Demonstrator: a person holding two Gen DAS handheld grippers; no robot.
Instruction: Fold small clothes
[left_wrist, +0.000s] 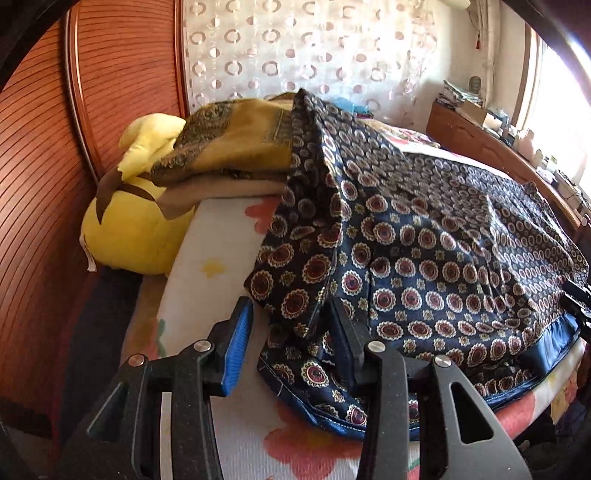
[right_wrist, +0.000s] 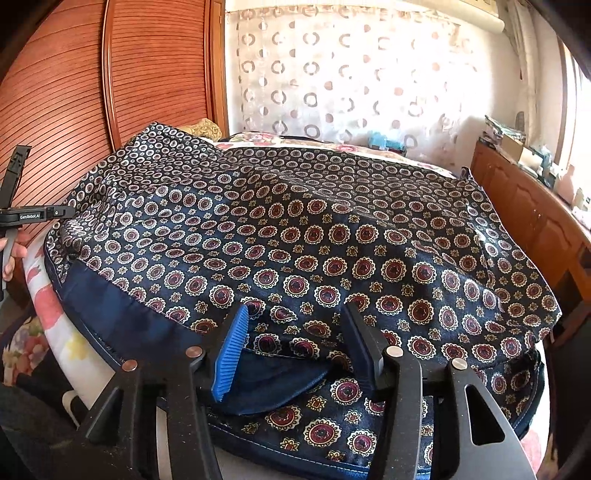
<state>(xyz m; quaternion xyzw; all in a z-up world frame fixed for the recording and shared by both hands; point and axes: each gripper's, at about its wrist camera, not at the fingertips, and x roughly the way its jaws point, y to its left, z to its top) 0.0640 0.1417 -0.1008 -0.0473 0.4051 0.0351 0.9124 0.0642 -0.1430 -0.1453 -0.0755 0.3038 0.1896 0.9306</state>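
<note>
Left of the left gripper (left_wrist: 291, 343) lies a yellow plush toy (left_wrist: 129, 236), with a folded yellow cloth (left_wrist: 236, 144) stacked beyond it. The left gripper's fingers (left_wrist: 238, 347) stand partly apart, clamping nothing, though a fold of the navy patterned garment (left_wrist: 424, 236) lies between them. That garment spreads over the bed (left_wrist: 207, 266) ahead and to the right. The right gripper (right_wrist: 295, 347) is likewise half open, the garment's dark blue hem (right_wrist: 273, 384) lying loose between its fingers (right_wrist: 231, 350).

A navy patterned cloth (right_wrist: 314, 240) is spread over the bed (right_wrist: 55, 325). At six o'clock the right gripper (right_wrist: 295, 332) is seen, jaws parted around a folded hem, pads not pressing.
</note>
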